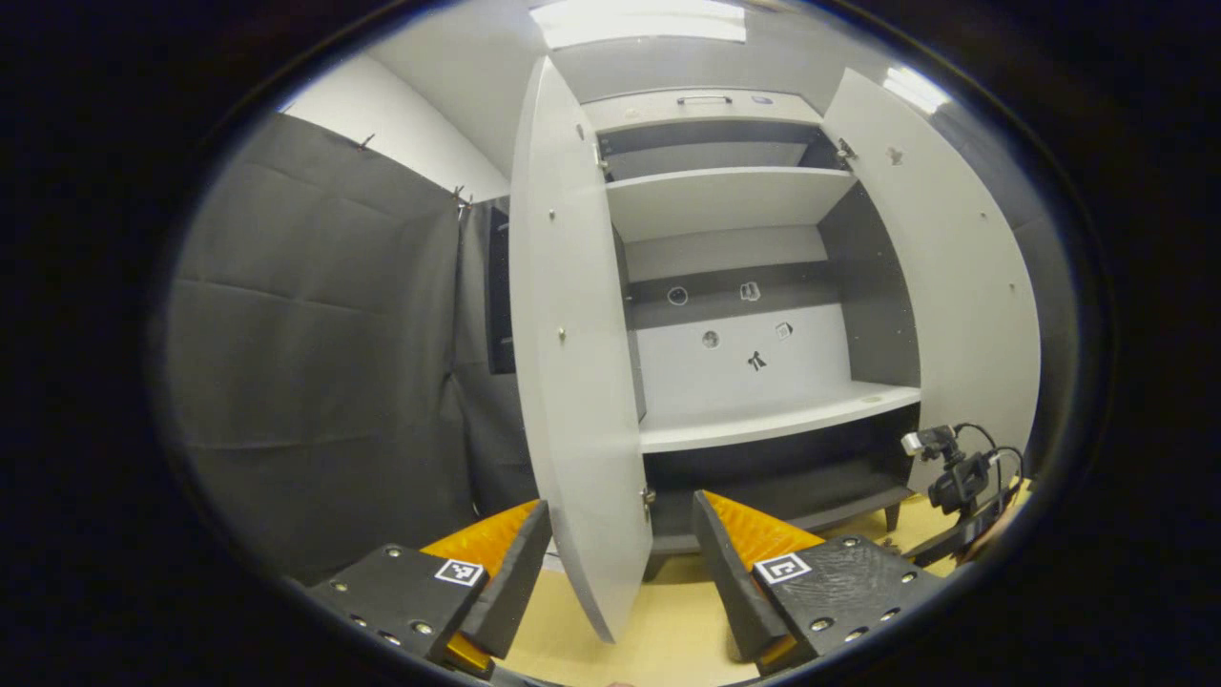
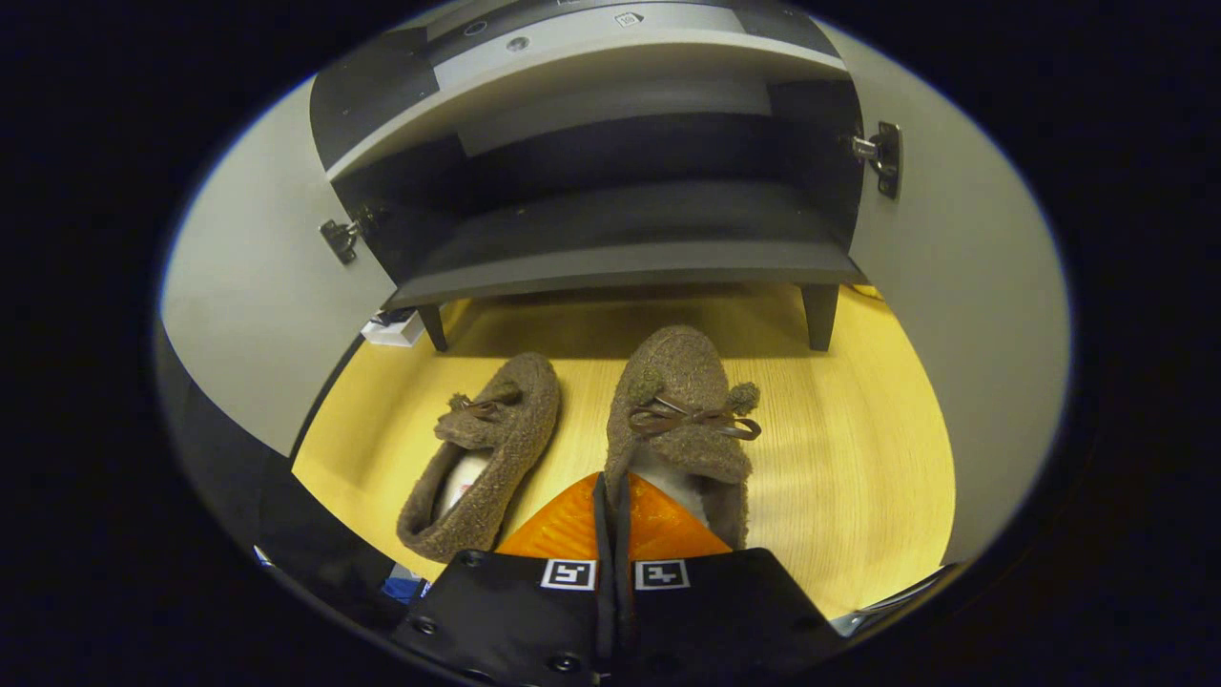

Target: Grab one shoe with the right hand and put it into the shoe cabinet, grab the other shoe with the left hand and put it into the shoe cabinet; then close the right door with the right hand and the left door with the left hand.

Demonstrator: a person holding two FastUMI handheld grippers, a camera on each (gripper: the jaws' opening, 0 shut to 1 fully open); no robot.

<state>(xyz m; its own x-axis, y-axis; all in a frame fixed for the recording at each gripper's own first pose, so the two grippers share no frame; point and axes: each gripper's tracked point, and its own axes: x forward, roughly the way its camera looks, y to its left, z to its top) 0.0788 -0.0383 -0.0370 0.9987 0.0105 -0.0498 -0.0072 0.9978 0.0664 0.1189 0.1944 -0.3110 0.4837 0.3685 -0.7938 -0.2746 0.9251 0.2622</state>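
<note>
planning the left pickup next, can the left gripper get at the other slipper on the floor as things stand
Probably yes. The left slipper lies free on the floor, apart from the right slipper that the right gripper has closed on. The left gripper is open, up by the left door.

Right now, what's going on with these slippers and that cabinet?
A person is tidying a pair of fuzzy brown slippers into a shoe cabinet using two handheld grippers. Both slippers sit on the yellow floor before the cabinet. The right gripper is at the heel of the right slipper, its jaws drawn together on the heel's edge. The left slipper lies untouched beside it. The left gripper waits open, facing the cabinet, whose left door and right door stand open.
</note>
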